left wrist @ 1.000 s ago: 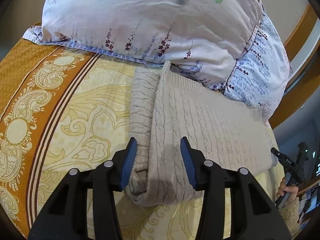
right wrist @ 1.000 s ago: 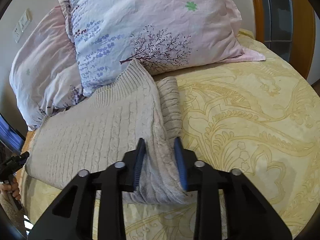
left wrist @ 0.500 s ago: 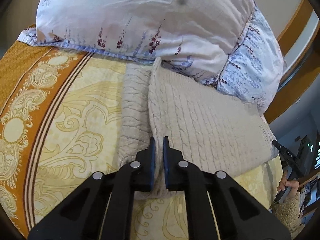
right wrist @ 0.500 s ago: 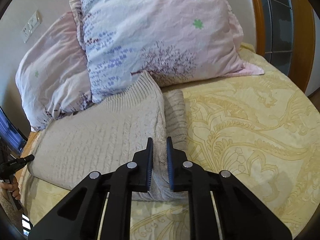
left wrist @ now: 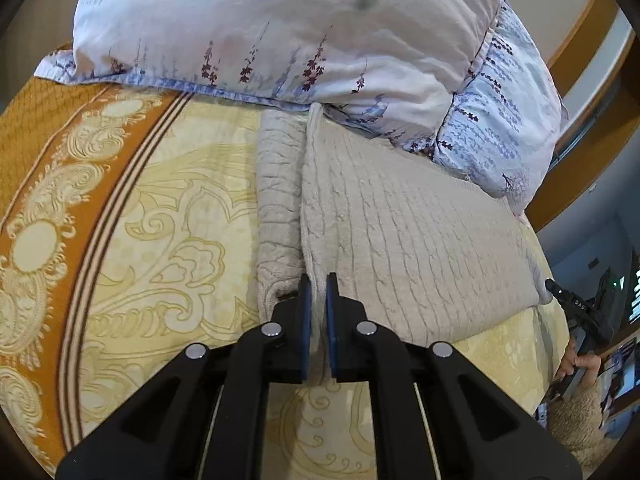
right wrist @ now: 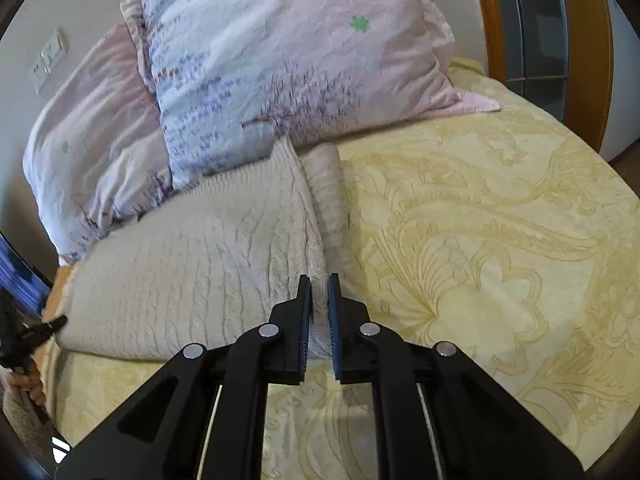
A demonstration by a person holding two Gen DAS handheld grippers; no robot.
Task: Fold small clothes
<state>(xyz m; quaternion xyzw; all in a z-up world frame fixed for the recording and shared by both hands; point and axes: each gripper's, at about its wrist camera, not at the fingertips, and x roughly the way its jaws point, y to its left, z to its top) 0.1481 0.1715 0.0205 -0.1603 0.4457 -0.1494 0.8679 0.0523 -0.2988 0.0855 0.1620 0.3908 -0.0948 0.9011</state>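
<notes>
The yellow patterned bedspread [left wrist: 168, 240] covered the bed, with two floral pillows [left wrist: 280, 28] propped along its far side. The beige cable-knit sweater [left wrist: 400, 240] lay flat on the bedspread, its far edge touching the pillows, one sleeve [left wrist: 278, 200] folded alongside the body. The left gripper [left wrist: 316, 300] was clamped on the near edge of the sweater at one end. The right gripper [right wrist: 319, 304] was likewise closed on the sweater's near edge at the opposite end, knit pinched between its blue pads.
</notes>
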